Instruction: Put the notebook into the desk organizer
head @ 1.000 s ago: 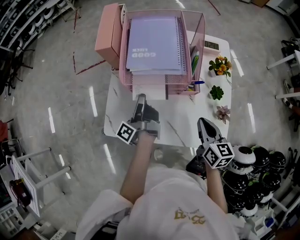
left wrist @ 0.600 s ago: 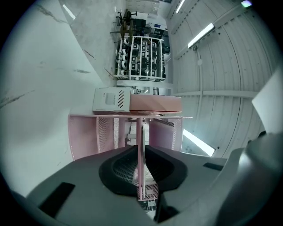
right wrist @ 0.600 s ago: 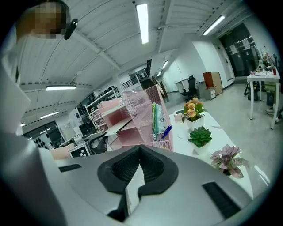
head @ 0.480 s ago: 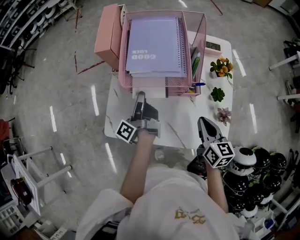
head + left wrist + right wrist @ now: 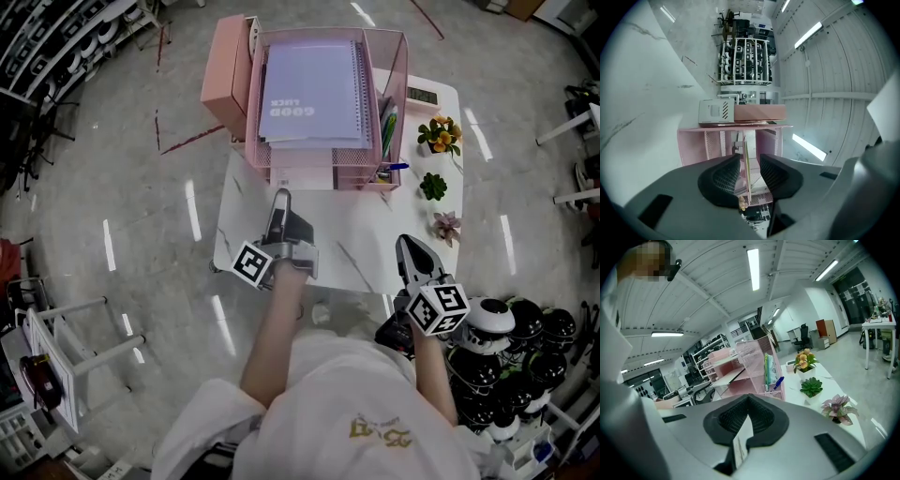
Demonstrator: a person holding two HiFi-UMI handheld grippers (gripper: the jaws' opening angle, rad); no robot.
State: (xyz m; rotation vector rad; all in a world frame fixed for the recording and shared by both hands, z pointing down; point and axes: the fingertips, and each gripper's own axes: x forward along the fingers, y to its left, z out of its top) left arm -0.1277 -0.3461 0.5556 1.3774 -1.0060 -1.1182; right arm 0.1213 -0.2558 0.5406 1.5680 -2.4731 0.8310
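A lavender spiral notebook (image 5: 314, 84) lies flat on the top tray of the pink mesh desk organizer (image 5: 253, 122) at the table's far side. My left gripper (image 5: 280, 199) points at the organizer's front, a short way off. In the left gripper view its jaws (image 5: 749, 159) are opening, with nothing between them and only the organizer (image 5: 717, 145) ahead. My right gripper (image 5: 405, 242) hovers at the table's near right with its pads together (image 5: 749, 398).
A pink box (image 5: 225, 61) stands left of the organizer. Pens (image 5: 388, 127) sit in its right compartment. Three small potted plants (image 5: 432, 185) line the white marble table's (image 5: 366, 234) right edge. Black-and-white helmets (image 5: 506, 347) crowd the floor at lower right.
Both grippers hold their places. The whole scene has shifted slightly in the picture as the head moved. The notebook stays on the organizer's top tray.
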